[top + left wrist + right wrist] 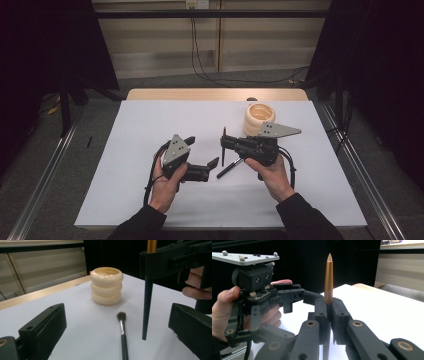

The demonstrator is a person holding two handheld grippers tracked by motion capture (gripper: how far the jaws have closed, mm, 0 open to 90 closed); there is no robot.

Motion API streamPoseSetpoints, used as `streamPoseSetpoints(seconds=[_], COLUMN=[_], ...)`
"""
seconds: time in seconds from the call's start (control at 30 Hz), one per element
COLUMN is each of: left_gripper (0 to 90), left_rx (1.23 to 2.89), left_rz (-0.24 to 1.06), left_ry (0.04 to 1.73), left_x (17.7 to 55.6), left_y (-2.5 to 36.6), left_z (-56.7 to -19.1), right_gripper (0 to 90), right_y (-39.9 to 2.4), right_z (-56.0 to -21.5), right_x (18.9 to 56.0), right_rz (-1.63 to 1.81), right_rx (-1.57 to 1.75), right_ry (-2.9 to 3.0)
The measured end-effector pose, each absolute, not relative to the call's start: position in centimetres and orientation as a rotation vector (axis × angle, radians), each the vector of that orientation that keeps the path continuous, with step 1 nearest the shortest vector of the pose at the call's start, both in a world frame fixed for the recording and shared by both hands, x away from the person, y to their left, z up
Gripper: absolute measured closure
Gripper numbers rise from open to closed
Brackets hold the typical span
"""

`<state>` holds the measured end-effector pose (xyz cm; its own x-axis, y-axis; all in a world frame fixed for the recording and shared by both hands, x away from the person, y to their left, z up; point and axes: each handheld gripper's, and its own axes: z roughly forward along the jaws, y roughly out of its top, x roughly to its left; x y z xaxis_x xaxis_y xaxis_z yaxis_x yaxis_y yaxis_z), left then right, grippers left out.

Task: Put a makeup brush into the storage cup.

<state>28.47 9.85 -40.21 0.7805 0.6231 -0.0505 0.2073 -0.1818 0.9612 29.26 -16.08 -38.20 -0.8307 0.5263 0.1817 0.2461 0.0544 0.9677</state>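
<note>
The ringed cream holder [259, 118] stands at the far right of the white table [150, 200], and we judge the work, standing brushes in it, to be barely begun, since we see nothing resting inside. We see the right gripper [329, 315] clamped on an upright slim brush [328, 277], black tapered end down, near the holder. The left gripper [200, 154] has its jaws spread and holds nothing. A small makeup brush [122, 330] lies flat between them, waiting. The holder's interior stays hard for us to see, and the upright brush's bristles are out of sight.
</note>
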Motion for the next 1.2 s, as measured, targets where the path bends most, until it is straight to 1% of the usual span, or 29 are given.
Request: streamPoseSetpoints(seconds=[0.1,0.27,0.37,0.63,1.0,1.2], left_gripper=[1.6,1.3,1.4,1.3,1.1,1.0], left_rx=[1.734,1.730,1.730,1.717,1.700,1.708], left_rz=[0.433,0.456,0.422,0.486,0.508,0.516], left_ry=[0.680,0.666,0.656,0.694,0.756,0.764], left_x=[28.2,27.4,26.9,25.7,23.9,23.5], left_y=[10.2,11.4,12.6,15.3,18.5,19.5], left_z=[-40.0,-40.1,-40.5,-41.3,-42.0,-42.3], right_gripper=[83.4,83.4,83.4,83.4,83.4,83.4], right_y=[-16.3,-16.8,-17.2,-18.4,-20.1,-20.6], right_z=[-38.3,-38.2,-38.2,-38.2,-37.8,-37.9], right_x=[29.3,29.4,29.5,30.1,31.2,31.8], right_rz=[1.854,1.843,1.833,1.816,1.768,1.743], right_rx=[0.796,0.808,0.823,0.868,0.909,0.938], right_ry=[2.104,2.097,2.082,2.045,1.999,1.981])
